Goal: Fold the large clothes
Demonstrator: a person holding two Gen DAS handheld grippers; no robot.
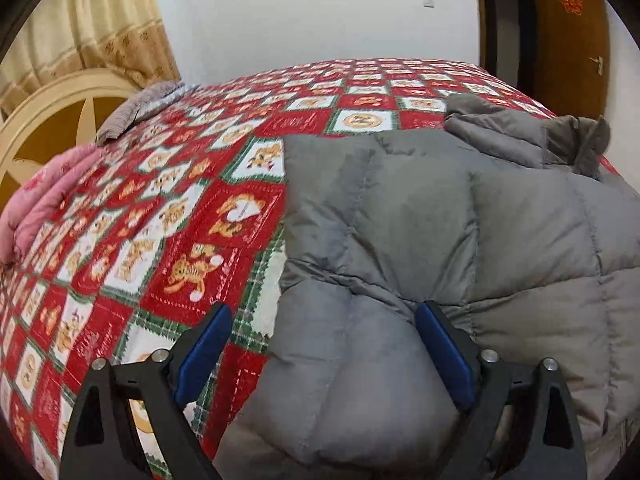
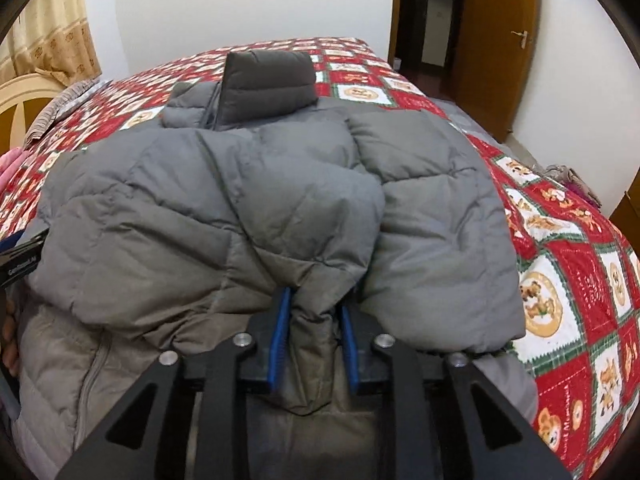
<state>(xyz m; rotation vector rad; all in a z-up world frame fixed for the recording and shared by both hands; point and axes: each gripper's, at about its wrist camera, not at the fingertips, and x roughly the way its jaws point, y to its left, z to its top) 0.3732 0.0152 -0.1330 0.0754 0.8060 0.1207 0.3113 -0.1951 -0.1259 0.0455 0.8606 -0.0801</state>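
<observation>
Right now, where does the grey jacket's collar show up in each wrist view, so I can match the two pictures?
Left wrist view: the collar sits upper right, at the jacket's far end, partly flopped over.
Right wrist view: the collar stands upright at upper centre, beyond the padded body.
Shared landmark: the brown door with a red ornament, at the top right in both.

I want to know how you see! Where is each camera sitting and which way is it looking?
Left wrist view: sits on the left gripper, looking forward and down over the grey puffy coat; its wide-open blue fingers show.
Right wrist view: sits on the right gripper, looking over the coat; its fingers pinch a coat fold, and a hand peeks in at the left edge.
Both share the coat, the red patterned bedspread, the curtain and the brown door.
</observation>
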